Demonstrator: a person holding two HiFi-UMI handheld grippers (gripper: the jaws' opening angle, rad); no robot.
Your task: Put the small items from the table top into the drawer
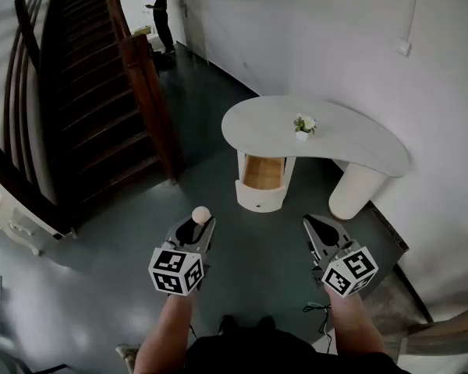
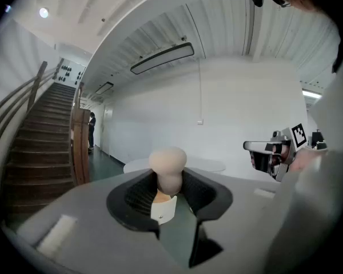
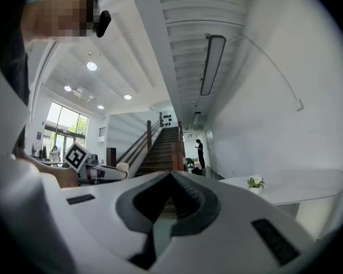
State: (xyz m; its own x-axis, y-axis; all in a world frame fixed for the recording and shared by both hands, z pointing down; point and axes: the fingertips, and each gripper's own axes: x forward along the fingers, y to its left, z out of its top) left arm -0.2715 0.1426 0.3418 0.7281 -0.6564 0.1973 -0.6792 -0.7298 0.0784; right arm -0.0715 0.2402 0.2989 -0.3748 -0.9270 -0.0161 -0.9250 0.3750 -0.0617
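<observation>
So closest to us, our left gripper point(image 2: 169, 180) is clamped on a little beige mushroom point(image 2: 167, 160), jaws wide around the stem with the round cap poking out past the tips. It looks light and hard, and that smooth cap would probably squirt out if we squeezed it, so the stem is the right place to hold. Our right gripper point(image 3: 171, 177) is closed up with nothing in it. Further out, the drawer point(image 1: 259, 197) hangs open under the white table point(image 1: 351, 142), well apart from the mushroom. The table top has one small potted plant point(image 1: 303, 125), which looks tippy, so we'd grab the pot, not the leaves. Way back there are stairs point(image 1: 86, 92) and a person point(image 1: 160, 14).
</observation>
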